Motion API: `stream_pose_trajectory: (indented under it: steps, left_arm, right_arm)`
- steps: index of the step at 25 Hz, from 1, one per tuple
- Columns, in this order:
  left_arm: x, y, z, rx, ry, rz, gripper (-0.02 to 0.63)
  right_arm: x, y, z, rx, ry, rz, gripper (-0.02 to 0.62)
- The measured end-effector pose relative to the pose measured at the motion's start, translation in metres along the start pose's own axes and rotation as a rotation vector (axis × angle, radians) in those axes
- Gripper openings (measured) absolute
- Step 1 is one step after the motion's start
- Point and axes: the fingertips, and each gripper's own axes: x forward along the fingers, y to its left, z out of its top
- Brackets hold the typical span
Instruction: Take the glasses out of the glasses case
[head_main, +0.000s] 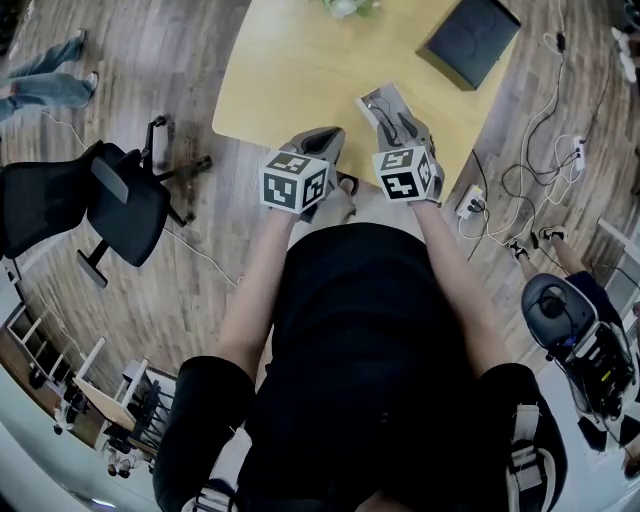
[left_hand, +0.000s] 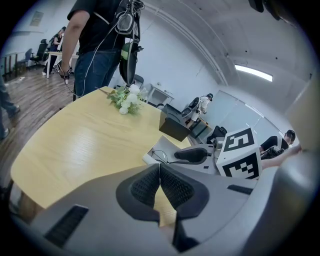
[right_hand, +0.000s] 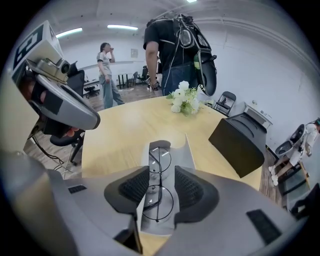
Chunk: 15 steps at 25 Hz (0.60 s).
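An open grey glasses case (right_hand: 183, 150) lies on the yellow table (right_hand: 120, 135) near its front edge. Thin round black-rimmed glasses (right_hand: 158, 201) lie inside it. My right gripper (right_hand: 160, 175) stands open over the case, with a dark pad on either side of the glasses' nearer lens and a gap showing between pads and frame. In the head view the right gripper (head_main: 402, 124) is over the case (head_main: 378, 100), and my left gripper (head_main: 326, 140) hovers just to its left at the table edge. The left gripper (left_hand: 159, 173) is shut on nothing. From there I see the case (left_hand: 156, 150) ahead on the right.
A black box (right_hand: 242, 142) stands on the table to the right beyond the case. White flowers (right_hand: 185, 102) sit at the far edge, where a person in black (right_hand: 172, 47) stands. A black office chair (head_main: 110, 205) is left of the table, and cables (head_main: 520, 190) lie on the floor at right.
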Motion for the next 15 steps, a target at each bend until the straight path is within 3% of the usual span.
stream_pose_trajectory:
  steps: [15]
  left_arm:
    - [0.005,-0.004,-0.005,-0.001,0.01,-0.014,0.023]
  right_arm:
    - [-0.009,0.02,-0.003,-0.046,-0.016,0.049,0.183]
